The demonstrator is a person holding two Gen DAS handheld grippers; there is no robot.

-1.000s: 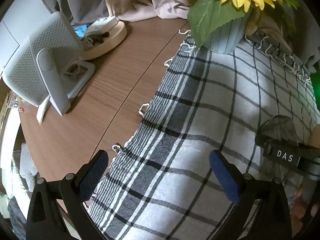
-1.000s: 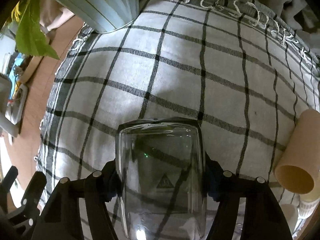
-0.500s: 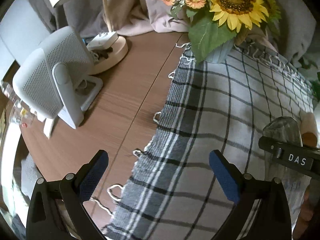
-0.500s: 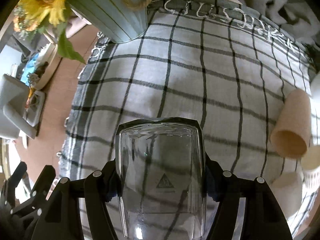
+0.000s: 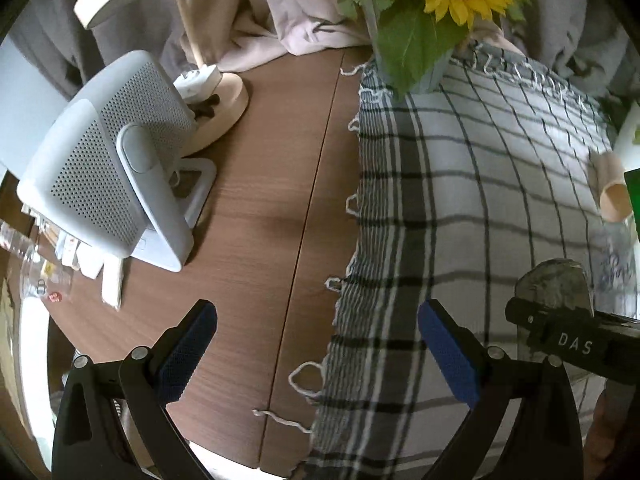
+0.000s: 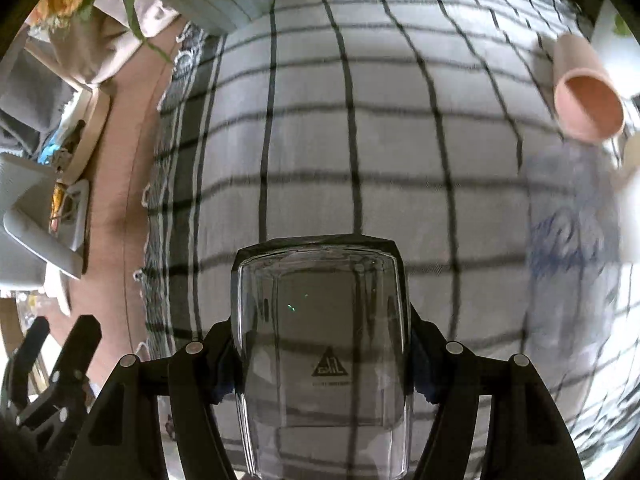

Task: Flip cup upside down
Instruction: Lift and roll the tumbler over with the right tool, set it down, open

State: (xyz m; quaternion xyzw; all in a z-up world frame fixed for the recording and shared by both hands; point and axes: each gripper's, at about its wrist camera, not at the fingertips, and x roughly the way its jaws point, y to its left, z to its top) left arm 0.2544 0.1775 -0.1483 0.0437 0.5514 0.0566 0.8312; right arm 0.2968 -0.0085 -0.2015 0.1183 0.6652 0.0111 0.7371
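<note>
My right gripper (image 6: 322,364) is shut on a clear glass cup (image 6: 320,344) and holds it above the checked cloth (image 6: 360,140). The cup lies along the fingers; I cannot tell which end faces the camera. In the left wrist view the cup (image 5: 554,284) and the right gripper (image 5: 572,344) show at the right edge. My left gripper (image 5: 316,352) is open and empty, over the cloth's left edge (image 5: 360,240) and the wooden table (image 5: 260,220).
A pink cup (image 6: 586,96) lies on its side at the cloth's far right. A vase of sunflowers (image 5: 416,40) stands at the back. A white fan (image 5: 112,160) and a lamp base (image 5: 224,100) stand on the left of the table.
Both grippers have risen and pulled back from the cloth, so more of the table shows. The right gripper still holds the glass cup.
</note>
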